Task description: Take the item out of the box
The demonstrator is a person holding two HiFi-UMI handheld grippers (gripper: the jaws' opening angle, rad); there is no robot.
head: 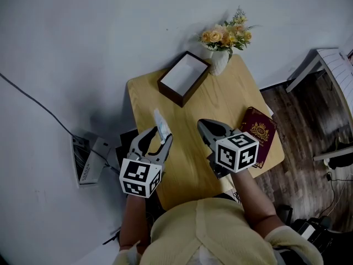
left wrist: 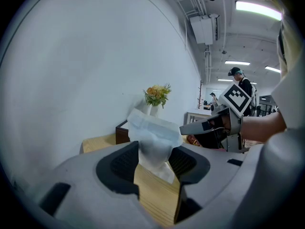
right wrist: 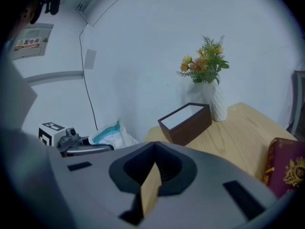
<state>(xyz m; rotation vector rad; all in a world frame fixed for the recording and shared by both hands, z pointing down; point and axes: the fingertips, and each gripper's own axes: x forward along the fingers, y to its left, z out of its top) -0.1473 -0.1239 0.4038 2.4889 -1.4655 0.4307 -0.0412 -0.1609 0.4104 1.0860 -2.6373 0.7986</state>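
Left gripper: pinches a soft white packet between its pads, jaws fairly wide around the crumpled waist of it. Holds it in the air near the left edge of the table, well apart from the dark box at the back, so probably past the lift itself and into carrying or setting down.

Right gripper: jaws drawn together, nothing between them. Hovers just beside the left one, over the near part of the table.

Risks, as judged from here:
- Slipping. Grips only the lower part of the packet, with the wider upper part flopping free above the jaws. Looks limp and smooth; a quick swing or tilt may work it loose.
- Falling off the table. Hangs close enough to the left edge that a loosened grip may send it to the floor, not onto the wood.
- Crushing. Already bunches the wrapper at the pinch; a tighter squeeze may crease or burst whatever lies inside.
- Collision. Leaves little room between the two grippers; a careless sideways move may knock the packet out.
- Further off: the vase of flowers beside the box and the maroon booklet at the right, at risk only from a long reach across.
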